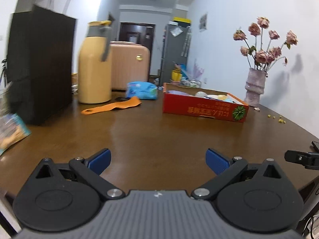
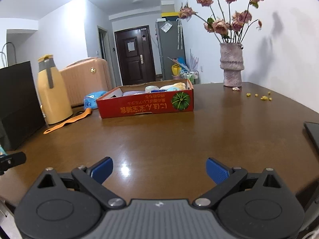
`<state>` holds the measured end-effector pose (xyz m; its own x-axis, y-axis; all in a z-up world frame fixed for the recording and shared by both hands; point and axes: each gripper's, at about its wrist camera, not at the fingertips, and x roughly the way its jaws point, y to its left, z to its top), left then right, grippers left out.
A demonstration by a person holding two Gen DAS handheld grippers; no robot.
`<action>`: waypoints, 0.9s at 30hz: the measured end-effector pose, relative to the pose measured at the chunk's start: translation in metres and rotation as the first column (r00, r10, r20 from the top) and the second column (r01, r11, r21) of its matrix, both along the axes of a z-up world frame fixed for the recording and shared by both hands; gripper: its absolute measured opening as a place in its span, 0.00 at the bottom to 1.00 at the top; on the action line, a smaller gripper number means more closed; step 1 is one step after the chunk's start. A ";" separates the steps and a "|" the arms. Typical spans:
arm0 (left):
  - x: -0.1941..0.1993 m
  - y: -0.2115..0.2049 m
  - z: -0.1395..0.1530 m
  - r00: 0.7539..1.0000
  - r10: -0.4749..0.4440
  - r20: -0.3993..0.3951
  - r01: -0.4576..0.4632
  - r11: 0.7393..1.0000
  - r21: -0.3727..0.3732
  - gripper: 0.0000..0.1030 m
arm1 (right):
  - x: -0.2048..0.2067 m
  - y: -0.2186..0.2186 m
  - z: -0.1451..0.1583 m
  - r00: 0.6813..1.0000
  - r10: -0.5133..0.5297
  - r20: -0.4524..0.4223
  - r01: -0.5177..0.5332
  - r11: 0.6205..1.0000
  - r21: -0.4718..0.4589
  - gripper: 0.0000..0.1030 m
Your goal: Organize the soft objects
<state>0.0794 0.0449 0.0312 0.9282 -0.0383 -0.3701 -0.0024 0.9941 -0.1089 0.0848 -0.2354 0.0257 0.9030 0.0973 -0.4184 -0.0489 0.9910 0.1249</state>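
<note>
A shallow red cardboard box (image 1: 203, 107) (image 2: 147, 105) stands on the brown table, far ahead of both grippers. Inside it lie several soft items (image 2: 171, 87) (image 1: 211, 95) in pale purple, white, yellow and light blue. A blue soft packet (image 1: 142, 90) (image 2: 93, 98) lies behind the box to the left. My left gripper (image 1: 158, 162) is open over the near table edge, nothing between its blue pads. My right gripper (image 2: 159, 170) is open too, with nothing in it, low over the table.
A yellow thermos jug (image 1: 94, 63) (image 2: 52, 91), a black paper bag (image 1: 39, 65) (image 2: 18, 103) and an orange strap (image 1: 113, 105) (image 2: 67, 121) stand left. A vase of dried roses (image 1: 256, 85) (image 2: 232, 63) sits at the back right. A dark flat device (image 2: 312, 133) lies at the right edge.
</note>
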 end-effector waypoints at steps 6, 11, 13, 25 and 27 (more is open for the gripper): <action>-0.048 0.004 0.002 0.999 0.045 -0.008 -0.045 0.999 0.005 1.00 | -0.058 0.022 -0.003 0.999 0.023 0.033 -0.021 0.999 -0.045 0.98; -0.071 -0.007 0.011 1.000 0.007 0.022 -0.008 0.999 0.037 1.00 | -0.083 0.037 -0.003 0.998 0.056 0.040 -0.055 0.998 -0.030 1.00; -0.077 -0.011 0.014 0.999 -0.004 0.033 0.003 0.999 0.043 1.00 | -0.087 0.041 -0.001 0.997 0.053 0.057 -0.050 0.997 -0.052 1.00; -0.076 -0.020 0.017 0.999 -0.031 0.025 0.031 0.999 0.021 1.00 | -0.088 0.035 0.003 0.998 0.027 0.065 -0.025 0.999 -0.033 1.00; -0.076 -0.020 0.017 0.999 -0.026 0.025 0.026 0.999 0.020 1.00 | -0.087 0.035 0.002 0.998 0.030 0.064 -0.028 0.999 -0.032 1.00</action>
